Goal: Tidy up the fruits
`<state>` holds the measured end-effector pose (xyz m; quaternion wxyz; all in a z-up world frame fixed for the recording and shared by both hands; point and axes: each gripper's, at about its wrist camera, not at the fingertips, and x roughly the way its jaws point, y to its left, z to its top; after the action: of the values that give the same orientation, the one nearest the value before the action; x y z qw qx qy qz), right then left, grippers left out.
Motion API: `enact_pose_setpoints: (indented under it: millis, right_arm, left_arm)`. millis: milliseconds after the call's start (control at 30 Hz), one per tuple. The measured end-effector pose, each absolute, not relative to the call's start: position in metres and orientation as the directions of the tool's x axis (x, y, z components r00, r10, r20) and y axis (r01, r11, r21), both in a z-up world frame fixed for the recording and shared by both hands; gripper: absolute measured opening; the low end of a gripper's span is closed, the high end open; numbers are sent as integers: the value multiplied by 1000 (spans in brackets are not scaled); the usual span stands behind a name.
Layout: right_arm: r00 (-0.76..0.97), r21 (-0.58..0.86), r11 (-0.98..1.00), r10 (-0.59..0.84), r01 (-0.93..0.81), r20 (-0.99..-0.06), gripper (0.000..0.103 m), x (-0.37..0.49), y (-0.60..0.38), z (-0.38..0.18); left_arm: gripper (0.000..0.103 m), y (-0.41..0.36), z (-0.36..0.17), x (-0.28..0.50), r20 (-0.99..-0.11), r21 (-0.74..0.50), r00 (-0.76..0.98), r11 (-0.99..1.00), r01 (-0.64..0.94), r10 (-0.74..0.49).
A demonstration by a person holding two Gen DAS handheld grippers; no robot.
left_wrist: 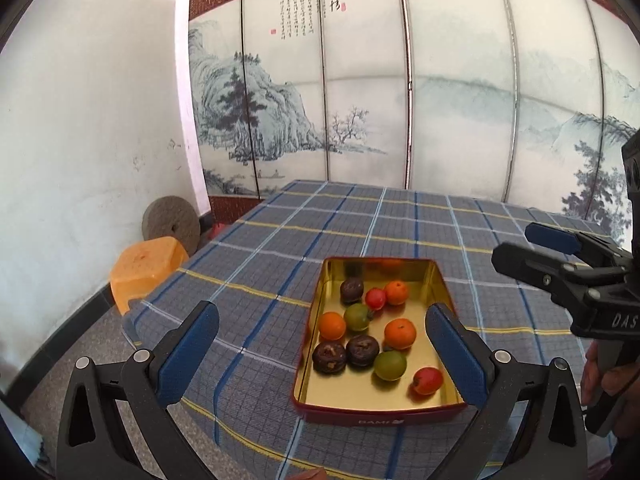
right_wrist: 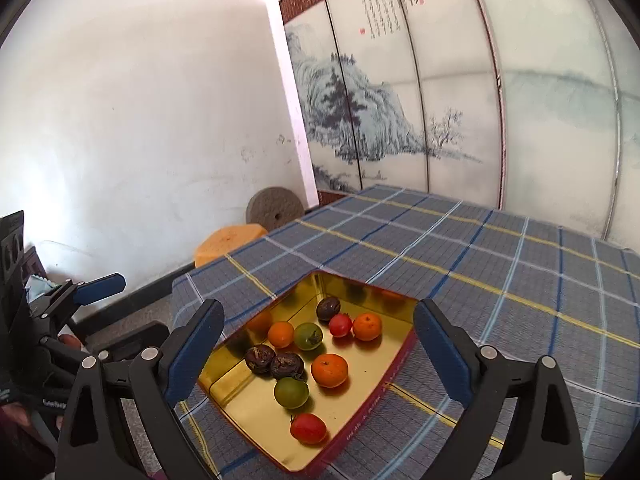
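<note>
Nine fruits (right_wrist: pixel 329 370) inside gold tin (left_wrist: pixel 436 280) on plaid surface (left_wrist: pixel 256 264), ahead and below both tools. Left tool (left_wrist: pixel 322 346) and right tool (right_wrist: pixel 318 352) spread wide, empty; right nearer.

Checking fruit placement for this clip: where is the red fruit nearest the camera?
In both wrist views the red fruit lies inside the gold tin, at its near end, just below a green fruit and apart from both open grippers.
</note>
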<state>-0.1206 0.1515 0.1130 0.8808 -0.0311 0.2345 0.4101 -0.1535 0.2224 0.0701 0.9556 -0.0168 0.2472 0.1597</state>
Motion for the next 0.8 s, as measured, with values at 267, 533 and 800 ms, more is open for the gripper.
enact_pose_setpoints:
  millis: [267, 533, 800]
  right_arm:
    - [583, 95, 668, 702, -738, -409, 95, -145, 134, 120]
    - [603, 102, 683, 697, -724, -388, 100, -153, 113, 124]
    - [619, 130, 718, 665, -683, -418, 101, -138, 87, 110]
  left_arm:
    - [103, 203, 88, -169, -439, 67, 848, 952, -297, 296]
    - [103, 193, 95, -174, -430, 53, 863, 961, -272, 267]
    - [103, 179, 86, -160, -490, 75, 839, 971, -227, 234]
